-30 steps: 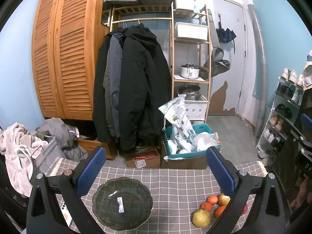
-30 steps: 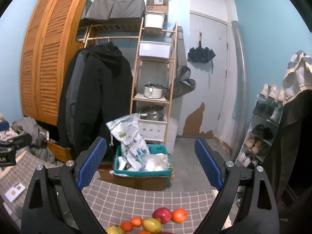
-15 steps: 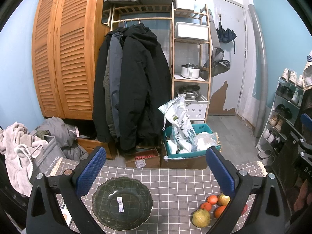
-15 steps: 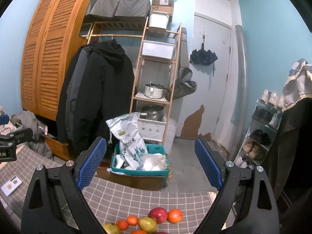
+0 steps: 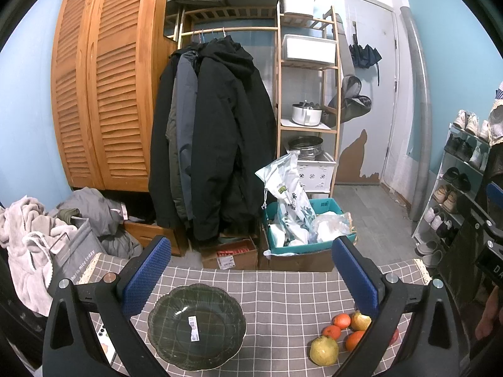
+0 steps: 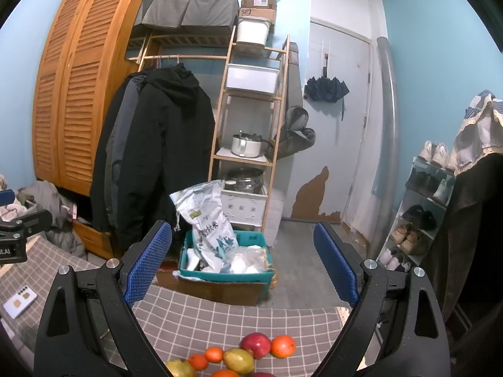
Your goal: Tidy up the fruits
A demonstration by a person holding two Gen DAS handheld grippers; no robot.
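A dark green glass plate (image 5: 196,326) with a white sticker lies on the grey checked tablecloth (image 5: 283,301), left of centre in the left wrist view. A cluster of fruit lies to its right: a yellow pear (image 5: 324,351), small oranges (image 5: 341,320) and a yellow-green fruit (image 5: 360,321). In the right wrist view the same cluster shows a red apple (image 6: 255,345), an orange (image 6: 283,346), a mango (image 6: 238,361) and small oranges (image 6: 214,354). My left gripper (image 5: 251,279) is open and empty above the plate. My right gripper (image 6: 242,265) is open and empty above the fruit.
A white phone (image 6: 19,304) lies on the cloth at the left. Beyond the table's far edge stand a teal crate with bags (image 5: 306,229), cardboard boxes, hanging coats (image 5: 217,163), a wooden shelf (image 5: 308,94) and a shoe rack (image 5: 456,188).
The right wrist view has lifted and tilted slightly, so the fruit sits a little higher in frame. The left gripper has barely moved. Both grippers stay open.
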